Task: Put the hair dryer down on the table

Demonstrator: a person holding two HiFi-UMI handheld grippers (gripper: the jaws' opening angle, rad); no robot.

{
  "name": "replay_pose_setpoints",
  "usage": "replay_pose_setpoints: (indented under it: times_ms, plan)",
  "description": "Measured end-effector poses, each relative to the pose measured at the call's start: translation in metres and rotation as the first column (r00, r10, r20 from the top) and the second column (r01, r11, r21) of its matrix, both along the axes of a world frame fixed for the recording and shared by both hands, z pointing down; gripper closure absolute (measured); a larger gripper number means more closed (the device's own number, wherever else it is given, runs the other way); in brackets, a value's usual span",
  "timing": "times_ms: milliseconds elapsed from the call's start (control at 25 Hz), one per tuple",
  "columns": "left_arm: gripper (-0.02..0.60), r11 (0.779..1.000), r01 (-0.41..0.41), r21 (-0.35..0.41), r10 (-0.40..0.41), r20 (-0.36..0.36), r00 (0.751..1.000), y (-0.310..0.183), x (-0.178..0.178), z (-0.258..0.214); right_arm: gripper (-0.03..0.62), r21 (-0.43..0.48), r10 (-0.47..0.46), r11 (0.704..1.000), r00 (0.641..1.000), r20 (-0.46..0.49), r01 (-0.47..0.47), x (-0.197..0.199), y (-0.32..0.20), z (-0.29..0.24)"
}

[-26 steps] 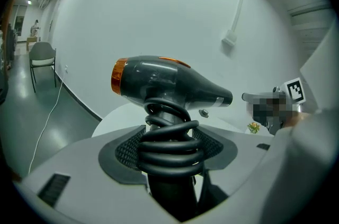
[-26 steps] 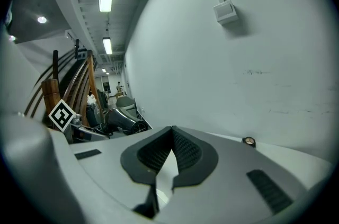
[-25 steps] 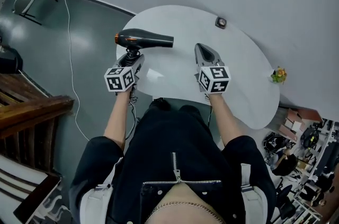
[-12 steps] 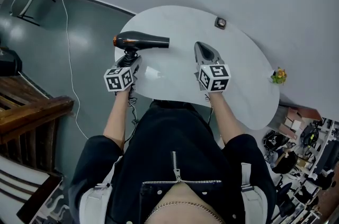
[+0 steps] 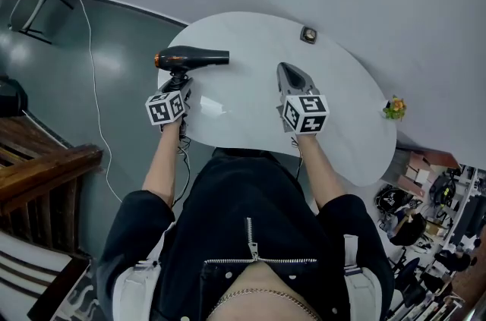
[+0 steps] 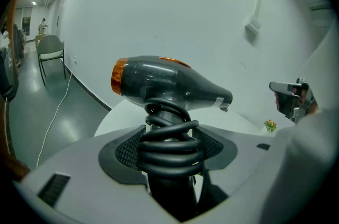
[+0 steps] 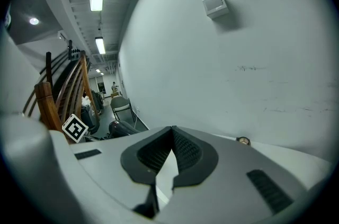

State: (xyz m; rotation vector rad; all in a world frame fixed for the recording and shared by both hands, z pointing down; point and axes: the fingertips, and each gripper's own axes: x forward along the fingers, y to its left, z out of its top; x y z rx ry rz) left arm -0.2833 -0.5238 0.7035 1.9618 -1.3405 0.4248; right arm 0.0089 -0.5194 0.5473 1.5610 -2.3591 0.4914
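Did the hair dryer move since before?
Yes. The hair dryer went a little left, farther from the small dark thing on the table.

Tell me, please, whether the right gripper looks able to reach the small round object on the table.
Probably yes: the right gripper is empty, jaws together, and only bare table lies between it and the small round object. The hair dryer, in the left gripper, is off to the side.

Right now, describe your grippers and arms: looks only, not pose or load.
The left gripper and right gripper are grey, tapering to two jaws lined with black ribbed pads. Each carries a white cube with black square markers. The sleeves are black and short.
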Motion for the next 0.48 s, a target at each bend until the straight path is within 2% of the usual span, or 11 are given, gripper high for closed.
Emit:
replay_pose_setpoints:
  times_ms: [480]
  plan:
    - [0.302,0.993,0.03,-0.115,-0.024,0.053,0.998,-0.007,-0.004,0.05,0.588,-0.001,0.043,0.999,0.999,-0.018,-0.044,0.032,0.004,-0.003]
